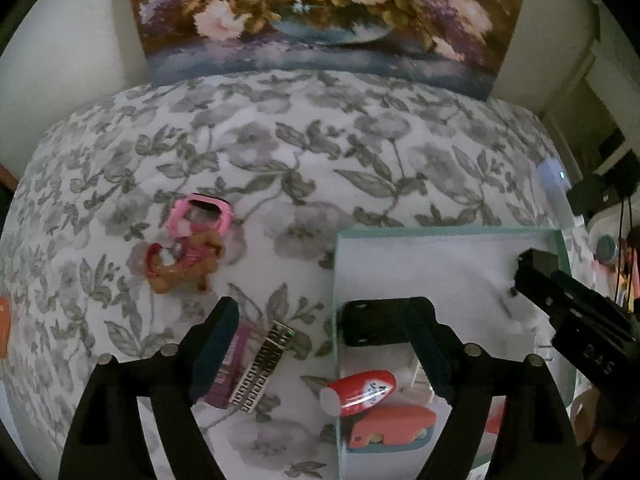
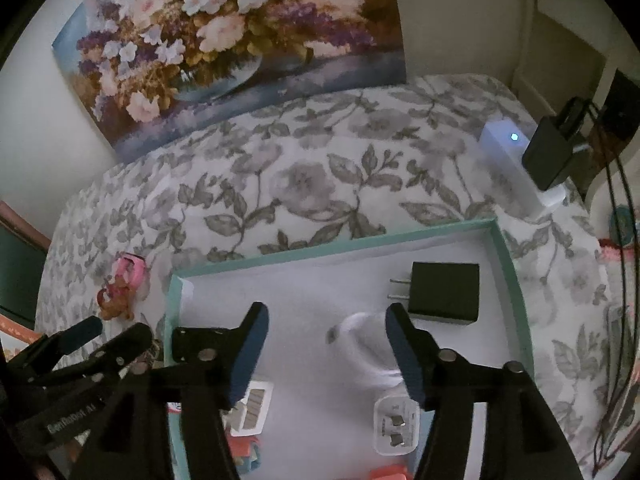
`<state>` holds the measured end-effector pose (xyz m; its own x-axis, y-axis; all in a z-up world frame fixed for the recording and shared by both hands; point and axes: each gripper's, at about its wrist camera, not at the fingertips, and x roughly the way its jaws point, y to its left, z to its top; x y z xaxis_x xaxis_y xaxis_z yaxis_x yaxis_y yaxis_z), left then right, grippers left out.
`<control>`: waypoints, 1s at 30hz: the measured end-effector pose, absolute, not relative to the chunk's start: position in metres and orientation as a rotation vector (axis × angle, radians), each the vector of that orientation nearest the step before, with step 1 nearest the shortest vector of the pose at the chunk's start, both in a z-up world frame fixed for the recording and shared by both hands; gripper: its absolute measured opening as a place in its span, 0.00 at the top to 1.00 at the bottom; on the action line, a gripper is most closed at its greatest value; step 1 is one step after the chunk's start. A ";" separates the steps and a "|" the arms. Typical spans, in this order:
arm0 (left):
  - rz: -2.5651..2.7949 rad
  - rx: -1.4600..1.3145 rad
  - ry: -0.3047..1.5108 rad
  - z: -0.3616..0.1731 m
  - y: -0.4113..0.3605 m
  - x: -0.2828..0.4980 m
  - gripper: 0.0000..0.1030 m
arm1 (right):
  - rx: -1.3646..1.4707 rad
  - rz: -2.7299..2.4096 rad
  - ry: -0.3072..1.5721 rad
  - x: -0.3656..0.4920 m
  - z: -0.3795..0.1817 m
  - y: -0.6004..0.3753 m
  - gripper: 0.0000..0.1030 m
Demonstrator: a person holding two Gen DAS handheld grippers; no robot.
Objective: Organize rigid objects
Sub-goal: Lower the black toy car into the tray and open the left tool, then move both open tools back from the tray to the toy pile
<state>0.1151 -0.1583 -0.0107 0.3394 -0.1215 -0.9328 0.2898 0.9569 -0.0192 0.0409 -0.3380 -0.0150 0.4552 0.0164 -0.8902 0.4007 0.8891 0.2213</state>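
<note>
Both grippers apart, nothing clamped in either.

Left gripper [image 1: 328,344]: fingers spread wide, straddling the left wall of the teal tray [image 1: 335,280]. Its left finger is over the floral tabletop [image 1: 280,152], just above a purple flat item [image 1: 234,364] and a black-and-silver patterned strip [image 1: 262,366] lying side by side at lower centre of the left wrist view. Its right finger is inside the tray.

In the tray, lower centre of that view: a red-and-white cylindrical toy [image 1: 360,392] resting on an orange block [image 1: 390,426].

Still loose on the tabletop, mid-left of that view: a pink frame-shaped piece [image 1: 200,216], with a brown toy figure [image 1: 182,268] touching its lower edge.

Right gripper [image 2: 324,344]: hovering over the tray interior [image 2: 514,276]. A black wall charger [image 2: 444,292] lies flat at right of centre in the right wrist view, prongs pointing left, just beyond my right finger. A white plug adapter [image 2: 396,426] sits low in frame, partly under that finger. Another white plug [image 2: 250,408] is behind the other finger. There's a blurred white shape between the fingers; I can't tell what it is.

A white box with a blue LED [image 2: 516,160] is at upper right, with a black adapter [image 2: 548,152] plugged against it. A floral painting [image 2: 240,40] leans on the wall behind.
</note>
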 end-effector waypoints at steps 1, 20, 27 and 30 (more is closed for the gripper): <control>-0.259 0.153 1.188 -0.008 -0.155 0.116 0.17 | 0.429 -0.249 1.074 0.041 -0.012 -0.337 0.30; -0.052 -0.024 1.124 0.008 -0.079 0.138 0.08 | 0.323 -0.280 1.026 0.045 0.008 -0.326 0.00; 0.002 -0.067 1.106 0.010 -0.054 0.143 0.08 | 0.311 -0.274 1.012 0.047 0.011 -0.321 0.00; 0.015 -0.089 1.090 0.014 -0.045 0.144 0.08 | 0.304 -0.266 1.005 0.049 0.014 -0.316 0.00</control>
<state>0.1442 -0.0446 0.0135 0.4625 -0.0314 -0.8861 -0.0561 0.9963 -0.0646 0.0487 -0.3164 0.0137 0.5105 -0.0788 -0.8563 0.3553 0.9261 0.1266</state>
